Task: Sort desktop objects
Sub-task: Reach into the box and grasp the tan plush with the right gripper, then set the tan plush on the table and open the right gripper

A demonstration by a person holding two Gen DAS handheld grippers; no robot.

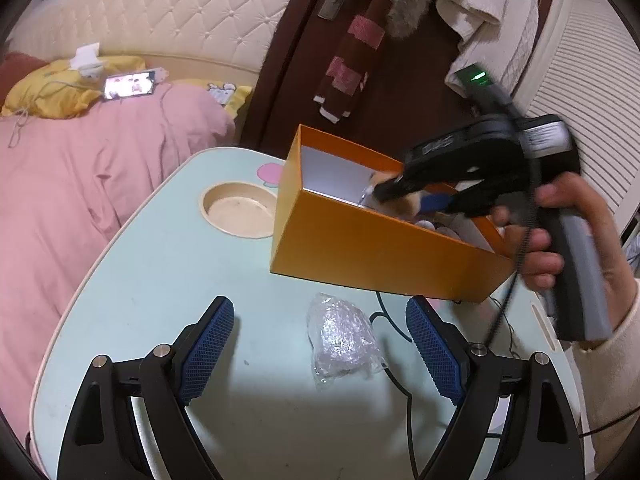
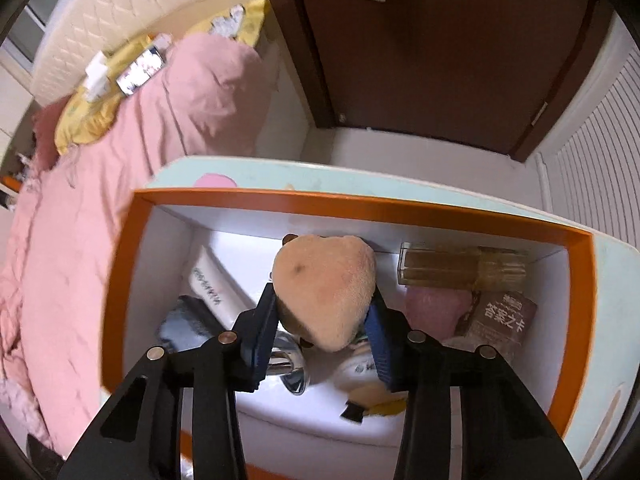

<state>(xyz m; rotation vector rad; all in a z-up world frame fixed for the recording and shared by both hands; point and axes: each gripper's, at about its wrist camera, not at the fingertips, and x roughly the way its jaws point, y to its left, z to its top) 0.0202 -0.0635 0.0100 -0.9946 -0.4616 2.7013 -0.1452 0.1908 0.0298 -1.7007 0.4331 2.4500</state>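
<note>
left tongs (image 1: 320, 344) nearest the lens, spread wide and grasping nothing, poised low over the bench (image 1: 140, 280) with a crumpled clear wrapper (image 1: 344, 340) lying between the pads. right tongs (image 2: 326, 322) clenched on a tan plush toy (image 2: 326, 288), held inside the orange box (image 2: 360, 204), judged positioned for deposit. box already holds a tube, a clear bottle, a booklet. a black cable (image 1: 396, 376) beside the wrapper could snag a pickup.

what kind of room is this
Most likely a bedroom: a bed with a pink cover and padded headboard, clothes hung on a dark door, and a small pale table beside the bed holding an orange box.
</note>
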